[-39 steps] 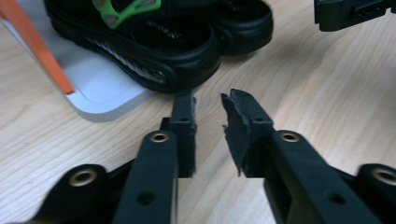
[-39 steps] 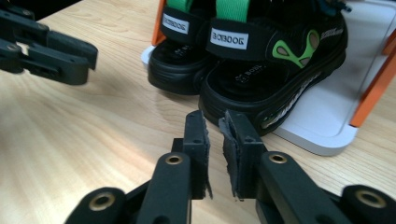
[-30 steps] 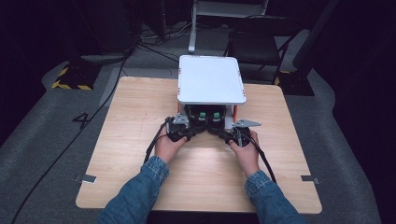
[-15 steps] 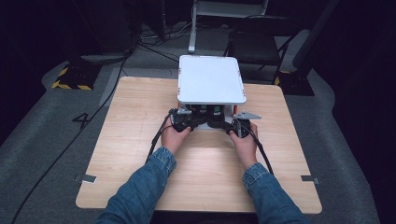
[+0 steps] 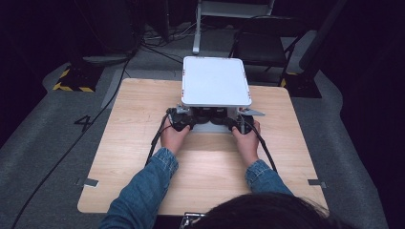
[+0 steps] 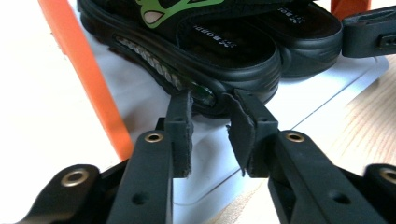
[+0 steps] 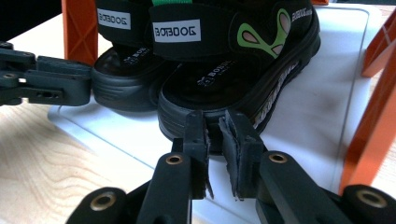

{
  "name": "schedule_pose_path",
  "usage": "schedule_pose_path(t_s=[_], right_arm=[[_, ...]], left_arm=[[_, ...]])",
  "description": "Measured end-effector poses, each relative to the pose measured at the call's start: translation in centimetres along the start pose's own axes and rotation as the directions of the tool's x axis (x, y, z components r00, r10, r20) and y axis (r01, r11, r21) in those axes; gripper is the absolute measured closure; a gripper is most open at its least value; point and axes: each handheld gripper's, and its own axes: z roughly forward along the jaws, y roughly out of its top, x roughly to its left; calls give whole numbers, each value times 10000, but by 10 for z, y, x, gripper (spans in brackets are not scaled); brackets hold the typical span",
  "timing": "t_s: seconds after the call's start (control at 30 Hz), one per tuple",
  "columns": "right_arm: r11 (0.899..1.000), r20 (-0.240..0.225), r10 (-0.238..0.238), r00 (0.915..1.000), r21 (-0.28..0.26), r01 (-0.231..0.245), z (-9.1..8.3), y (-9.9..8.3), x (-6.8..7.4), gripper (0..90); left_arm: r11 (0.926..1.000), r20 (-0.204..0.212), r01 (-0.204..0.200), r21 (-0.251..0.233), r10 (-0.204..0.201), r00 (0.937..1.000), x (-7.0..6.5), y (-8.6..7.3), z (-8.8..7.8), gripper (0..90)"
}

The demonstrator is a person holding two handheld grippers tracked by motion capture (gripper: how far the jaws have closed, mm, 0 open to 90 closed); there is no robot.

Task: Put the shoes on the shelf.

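Where the wooden table [image 5: 143, 143] stands on the grey floor, a small white two-level shelf rack sits at its far middle, its white top panel [image 5: 216, 81] facing the high camera. Orange posts [image 6: 88, 74] hold that top above a white bottom tray [image 7: 317, 93], seen in both gripper views. On the tray lie two black sandals side by side, heels toward the person. Denim sleeves [image 5: 148, 186] come in from below, and each hand reaches to the rack's near edge.

The left sandal [image 6: 201, 51] has a green pattern on its strap and a ribbed side. The left hand-held gripper [image 6: 212, 126] has its jaws spread a little, their tips touching the sandal's heel edge on either side of a small gap; they have not pinched it.

The right sandal [image 7: 243, 79] carries a strap with a white label and a green drop pattern. The right hand-held gripper [image 7: 214, 140] has its jaws narrowly parted, tips against the heel rim of this sandal, with nothing clamped between them.
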Motion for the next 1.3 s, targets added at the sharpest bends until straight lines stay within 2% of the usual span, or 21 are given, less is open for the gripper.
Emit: schedule_pose_path(t_s=[0.1,0.17,0.3,0.33,0.37,0.47,0.5,0.53,0.57,0.6,0.63,0.73,0.83,0.9,0.97,1.03,1.1,1.13,1.17,1.23,1.3], right_arm=[[10000,68,4,10000,15,-4,4,2,0,799],[10000,184,-38,9998,1,38,3,3,0,759],[9999,6,43,10000,-99,-43,-5,2,2,695],[9995,-19,-108,9999,-280,107,-18,5,6,632],[9993,-30,-150,9999,-345,149,-22,6,8,605],[9980,23,-401,9992,-493,402,-42,12,13,535],[9980,23,-401,9992,-493,402,-42,12,13,535],[9971,-16,-438,9990,-629,436,-56,15,14,499],[9970,-74,-357,9993,-687,351,-62,16,15,488],[9968,-130,-340,9993,-734,330,-68,17,16,470],[9968,-130,-340,9993,-734,330,-68,17,16,470],[9973,-351,-521,9980,-538,501,-89,20,20,433],[9962,-350,-786,9963,-393,772,-99,21,22,409],[9947,-353,-992,9944,-294,982,-109,21,23,394],[9933,-428,-1144,9925,-183,1137,-127,19,21,351],[9939,-428,-1104,9930,-126,1099,-139,16,17,326],[9952,-398,-962,9946,-196,954,-148,14,14,311],[9972,-321,-730,9968,-206,724,-161,13,7,292],[9972,-321,-730,9968,-206,724,-161,13,7,292],[9974,-278,-641,9976,-343,631,-172,15,1,264],[9979,-265,-564,9981,-349,554,-178,14,-3,231]], left_arm=[[10000,45,20,46,-20,10000,-3,-1,-5,645],[9999,88,-30,-108,31,10000,-5,-2,-14,614],[9997,134,-134,-217,137,9998,-8,-2,-25,565],[9994,186,-224,-270,229,9996,-12,-2,-32,550],[9994,186,-224,-270,229,9996,-12,-2,-32,540],[9975,263,-661,-253,668,9974,-23,-1,-47,505],[9975,263,-661,-253,668,9974,-23,-1,-47,496],[9960,418,-844,-278,855,9955,-29,0,-57,481],[9960,418,-844,-278,855,9955,-29,0,-57,472],[9940,472,-1039,-355,1055,9933,-35,2,-68,459],[9940,472,-1039,-355,1055,9933,-35,2,-68,443],[9908,633,-1249,-528,1281,9897,-48,2,-92,398],[9893,615,-1361,-523,1392,9883,-53,1,-106,371],[9852,478,-1652,-461,1674,9847,-55,-2,-121,338],[9832,447,-1784,-378,1800,9826,-53,-6,-135,302],[9889,423,-1452,-312,1464,9883,-46,-15,-156,287],[9898,290,-1399,-262,1406,9896,-43,-17,-161,277],[9917,160,-1283,-115,1285,9916,-39,-22,-169,263],[9917,160,-1283,-115,1285,9916,-39,-22,-169,256],[9933,4,-1152,110,1152,9933,-33,-31,-181,241],[9912,-95,-1299,251,1302,9914,-25,-36,-192,228]])
